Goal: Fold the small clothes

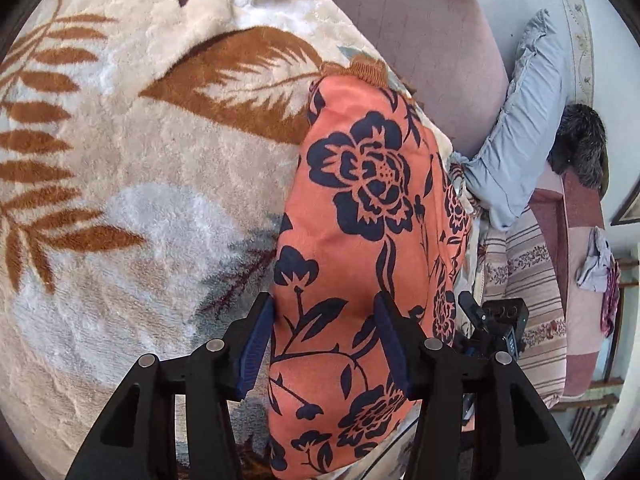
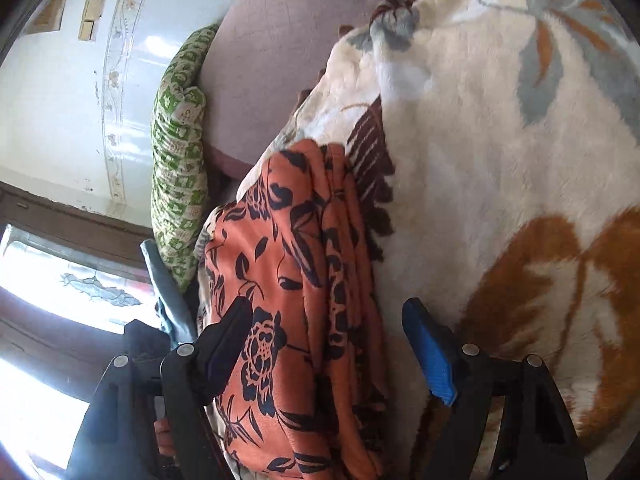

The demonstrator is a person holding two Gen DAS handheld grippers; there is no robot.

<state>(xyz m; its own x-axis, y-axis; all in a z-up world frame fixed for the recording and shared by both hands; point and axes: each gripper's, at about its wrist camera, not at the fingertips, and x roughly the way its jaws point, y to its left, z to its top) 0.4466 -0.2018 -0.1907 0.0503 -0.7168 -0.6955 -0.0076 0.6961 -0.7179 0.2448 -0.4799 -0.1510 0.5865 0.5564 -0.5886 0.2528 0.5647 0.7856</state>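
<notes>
An orange garment with dark navy flowers (image 1: 360, 208) lies folded on a plush cream blanket with brown leaves (image 1: 140, 160). My left gripper (image 1: 324, 312) is open, its blue-padded fingers (image 1: 256, 344) straddling the near end of the garment. In the right wrist view the same garment (image 2: 288, 280) shows stacked folded layers along one edge. My right gripper (image 2: 328, 316) is open, one finger over the cloth and the other finger (image 2: 428, 348) over the blanket (image 2: 500, 160).
A mauve headboard or cushion (image 1: 432, 48) stands past the blanket. A grey-blue pillow (image 1: 520, 128) and striped bedding (image 1: 532, 280) lie to the right. A green patterned pillow (image 2: 180, 152) leans on the wall beside a window (image 2: 60, 280).
</notes>
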